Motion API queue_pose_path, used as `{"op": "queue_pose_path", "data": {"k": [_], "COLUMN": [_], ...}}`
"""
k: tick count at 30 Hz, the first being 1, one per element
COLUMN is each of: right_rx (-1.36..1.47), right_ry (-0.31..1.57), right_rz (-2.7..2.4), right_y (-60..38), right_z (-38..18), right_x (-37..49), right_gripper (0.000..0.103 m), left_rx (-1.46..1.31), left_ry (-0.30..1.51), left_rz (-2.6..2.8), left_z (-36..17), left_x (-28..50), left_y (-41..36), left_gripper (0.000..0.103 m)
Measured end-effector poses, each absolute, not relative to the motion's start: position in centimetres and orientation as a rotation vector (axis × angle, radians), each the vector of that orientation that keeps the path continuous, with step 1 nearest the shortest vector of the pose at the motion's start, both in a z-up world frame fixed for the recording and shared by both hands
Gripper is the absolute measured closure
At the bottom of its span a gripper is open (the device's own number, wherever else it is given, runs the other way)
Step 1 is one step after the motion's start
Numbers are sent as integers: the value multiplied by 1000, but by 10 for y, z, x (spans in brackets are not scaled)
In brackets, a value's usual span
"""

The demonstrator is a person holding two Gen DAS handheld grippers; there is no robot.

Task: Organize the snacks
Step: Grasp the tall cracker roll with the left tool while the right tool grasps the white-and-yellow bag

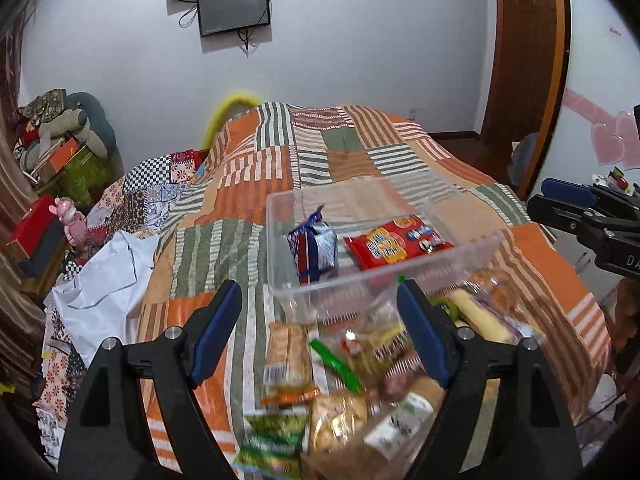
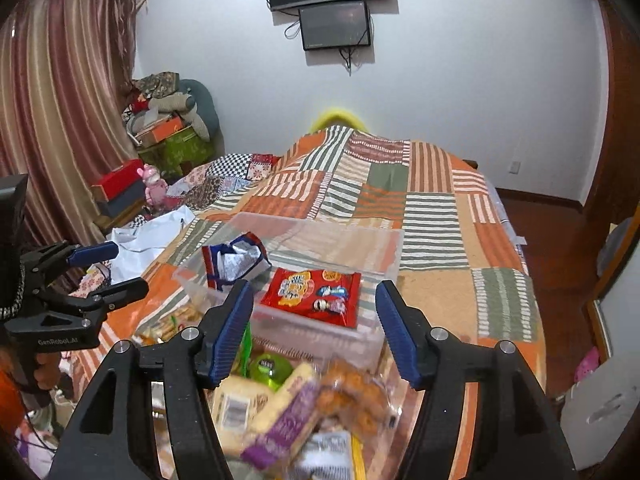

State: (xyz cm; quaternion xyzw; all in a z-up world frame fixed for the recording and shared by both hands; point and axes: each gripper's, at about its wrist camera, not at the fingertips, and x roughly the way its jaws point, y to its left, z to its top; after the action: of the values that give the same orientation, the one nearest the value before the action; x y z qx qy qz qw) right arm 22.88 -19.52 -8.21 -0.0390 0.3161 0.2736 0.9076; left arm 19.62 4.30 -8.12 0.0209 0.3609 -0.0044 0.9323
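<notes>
Both grippers, left (image 1: pixel 320 336) and right (image 2: pixel 314 330), released, nothing gripped. Two packs parked in bin (image 1: pixel 460 254); loose pile (image 1: pixel 340 384) waiting.

A clear plastic bin (image 1: pixel 404 276) holds a red snack packet (image 1: pixel 396 242), lying flat. A blue-white packet (image 1: pixel 314 250) stands left of it. Loose snacks (image 1: pixel 340 364) pile nearer.

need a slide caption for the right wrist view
Open right claw above a snack pile, facing a clear bin holding a red packet and a blue-and-silver packet on a patchwork bedspread.
</notes>
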Motion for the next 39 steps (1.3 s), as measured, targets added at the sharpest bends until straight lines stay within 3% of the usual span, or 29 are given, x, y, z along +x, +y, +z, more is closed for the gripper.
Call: {"op": "queue_pose_path", "data": {"k": [5,28,39], "right_rx": [-81,-73,-91], "right_ry": [663,889,901], "right_rz": [559,575,566], "right_y": [-201,-218,-216], "right_z": [-92,-178,-189], "right_x": [213,178,182], "right_gripper": [38,37,37], "left_rx": [29,39,-8], "left_ry": [758,898,943], "left_rz": [-30,-170,-254], "left_z": [-91,-156,-160], "left_x": [174,147,127], "left_y": [39,7,2], "left_gripper": [23,23,41]}}
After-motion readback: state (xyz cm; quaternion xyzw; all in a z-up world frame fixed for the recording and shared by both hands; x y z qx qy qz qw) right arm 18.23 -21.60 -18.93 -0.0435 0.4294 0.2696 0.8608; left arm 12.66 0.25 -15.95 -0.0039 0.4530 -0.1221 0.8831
